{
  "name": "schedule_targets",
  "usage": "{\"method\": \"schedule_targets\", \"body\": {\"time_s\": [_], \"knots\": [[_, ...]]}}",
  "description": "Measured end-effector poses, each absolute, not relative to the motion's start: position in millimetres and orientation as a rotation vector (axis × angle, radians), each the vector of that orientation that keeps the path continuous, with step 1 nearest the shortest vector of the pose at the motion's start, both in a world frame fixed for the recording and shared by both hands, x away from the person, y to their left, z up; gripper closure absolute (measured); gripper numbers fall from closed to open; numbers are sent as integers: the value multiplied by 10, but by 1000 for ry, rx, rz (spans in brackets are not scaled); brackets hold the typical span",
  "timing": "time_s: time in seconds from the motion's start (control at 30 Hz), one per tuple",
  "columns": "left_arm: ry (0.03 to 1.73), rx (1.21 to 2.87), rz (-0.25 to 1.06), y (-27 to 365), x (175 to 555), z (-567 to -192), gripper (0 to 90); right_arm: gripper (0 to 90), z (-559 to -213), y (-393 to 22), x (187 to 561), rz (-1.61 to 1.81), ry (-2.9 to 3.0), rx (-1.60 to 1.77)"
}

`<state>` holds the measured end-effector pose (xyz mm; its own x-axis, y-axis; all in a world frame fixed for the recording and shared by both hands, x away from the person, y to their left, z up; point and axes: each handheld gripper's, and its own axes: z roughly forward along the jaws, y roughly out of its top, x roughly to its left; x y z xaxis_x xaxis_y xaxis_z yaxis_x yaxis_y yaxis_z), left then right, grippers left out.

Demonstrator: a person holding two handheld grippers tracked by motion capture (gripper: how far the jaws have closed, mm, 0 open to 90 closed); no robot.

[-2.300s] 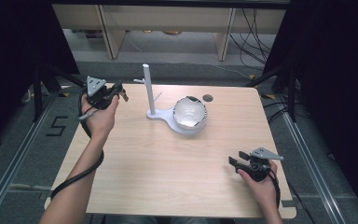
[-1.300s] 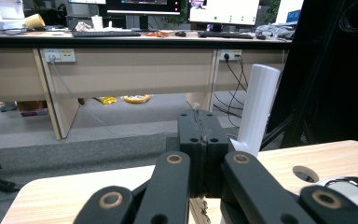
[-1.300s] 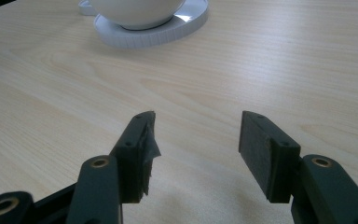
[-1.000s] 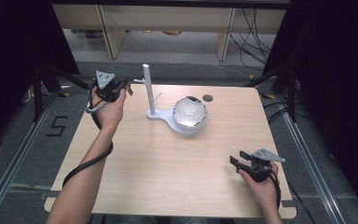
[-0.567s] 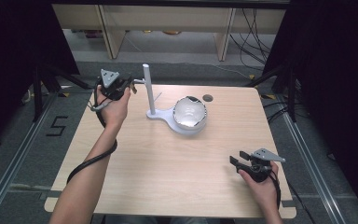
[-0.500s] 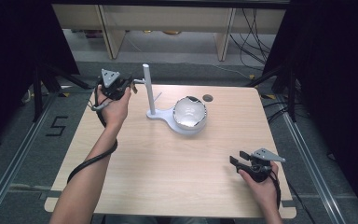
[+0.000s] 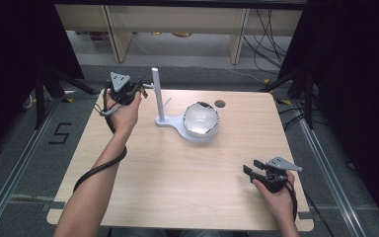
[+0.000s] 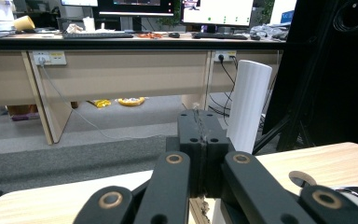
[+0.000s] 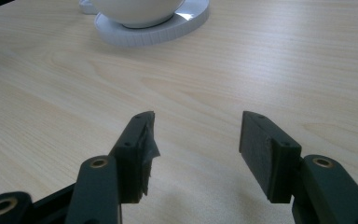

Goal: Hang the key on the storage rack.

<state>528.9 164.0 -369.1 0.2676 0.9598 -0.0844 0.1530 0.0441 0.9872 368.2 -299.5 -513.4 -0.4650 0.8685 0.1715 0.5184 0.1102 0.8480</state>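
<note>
A white stand [image 7: 170, 121] rests on the wooden table [image 7: 177, 187], with an upright post [image 7: 155, 91] and a round base carrying a shiny white bowl [image 7: 201, 120]. A hand holds my left gripper [image 7: 139, 89] at the table's far left, just left of the post, above the tabletop. In the left gripper view its jaws [image 8: 200, 128] are pressed together, and the post [image 8: 249, 109] rises just behind them on the right. My right gripper [image 7: 249, 169] lies low near the front right corner. Its jaws [image 9: 196, 135] are apart over bare wood, and the bowl [image 9: 140, 7] stands farther ahead.
A round hole [image 7: 220, 103] is cut in the tabletop behind the bowl. Black curtains hang on both sides of the table. Beyond the far edge are a grey floor, cables and a long desk [image 8: 121, 70] with monitors.
My left gripper has shifted a little to the right and away from the person, closer to the white post. The right gripper has stayed where it was.
</note>
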Motion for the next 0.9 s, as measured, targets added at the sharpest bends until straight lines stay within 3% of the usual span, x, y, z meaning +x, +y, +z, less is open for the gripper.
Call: {"method": "schedule_targets", "body": {"time_s": [0.9], "knots": [[1107,1459,998,1448,5309,-3676,889,458,-5128,-2988,3680,1292,2038,1369]]}}
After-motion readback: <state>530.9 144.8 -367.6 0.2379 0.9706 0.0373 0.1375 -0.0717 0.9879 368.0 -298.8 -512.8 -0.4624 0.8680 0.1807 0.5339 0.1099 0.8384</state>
